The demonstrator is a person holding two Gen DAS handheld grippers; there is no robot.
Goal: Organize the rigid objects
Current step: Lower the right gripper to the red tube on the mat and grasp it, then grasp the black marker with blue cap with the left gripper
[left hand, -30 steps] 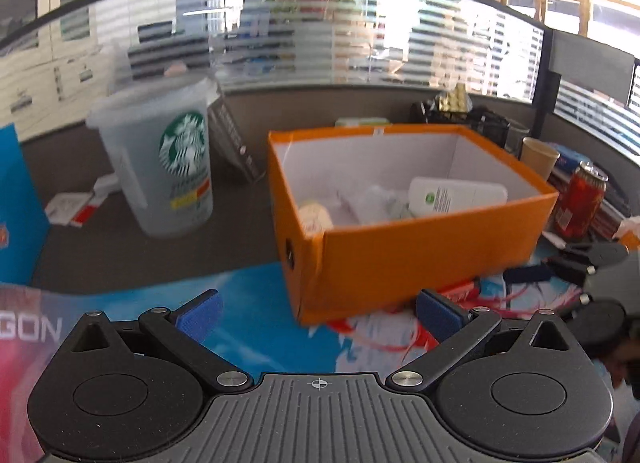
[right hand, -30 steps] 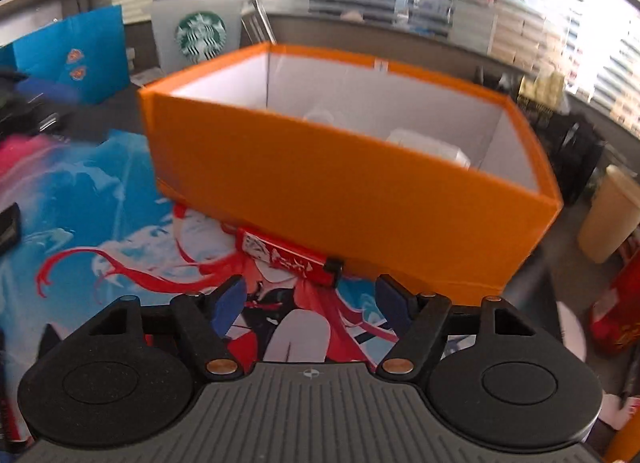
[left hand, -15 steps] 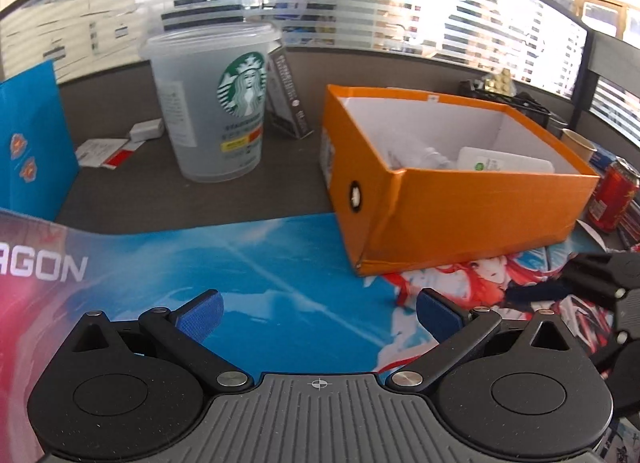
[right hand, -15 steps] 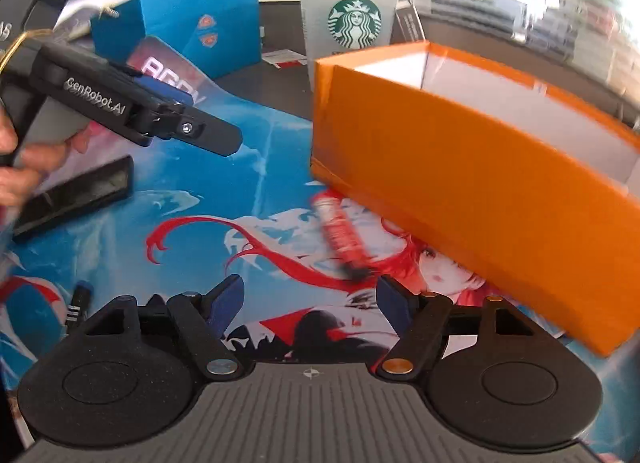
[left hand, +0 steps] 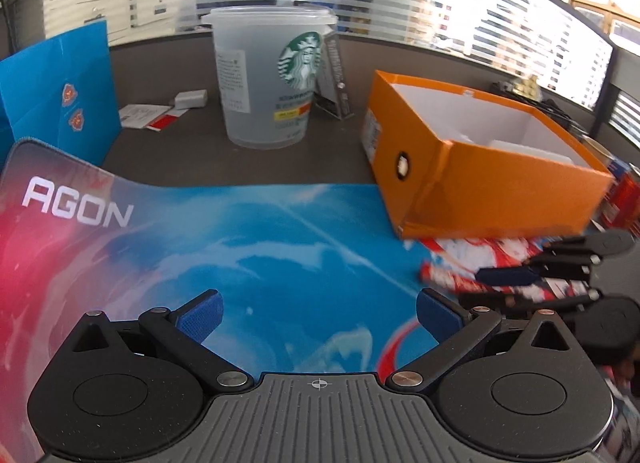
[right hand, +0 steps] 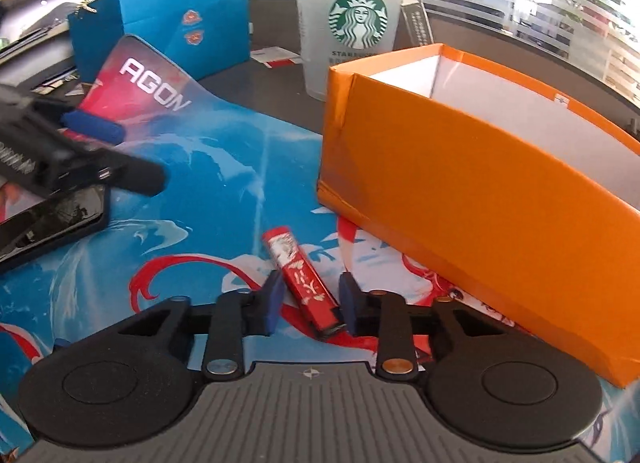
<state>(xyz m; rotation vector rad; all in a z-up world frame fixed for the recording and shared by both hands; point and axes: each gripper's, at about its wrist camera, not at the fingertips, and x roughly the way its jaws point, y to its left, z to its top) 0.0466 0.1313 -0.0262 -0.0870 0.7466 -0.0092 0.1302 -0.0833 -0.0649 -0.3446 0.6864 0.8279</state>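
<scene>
Right gripper (right hand: 308, 301) half-closed around the red stick (right hand: 301, 281), pads either side, contact unclear; can't tell if gripped. Stick lies on the mat (right hand: 224, 167), just beside the orange box (right hand: 472, 199). Left gripper (left hand: 318, 313) spread wide, holding nothing, over the mat. Starbucks cup (left hand: 272, 79) behind, black phone (right hand: 52, 219) at left.

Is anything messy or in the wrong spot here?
Yes. A red stick lies slanted on the mat outside the orange box, between the right gripper's open fingers. The box's corner looks creased.
</scene>
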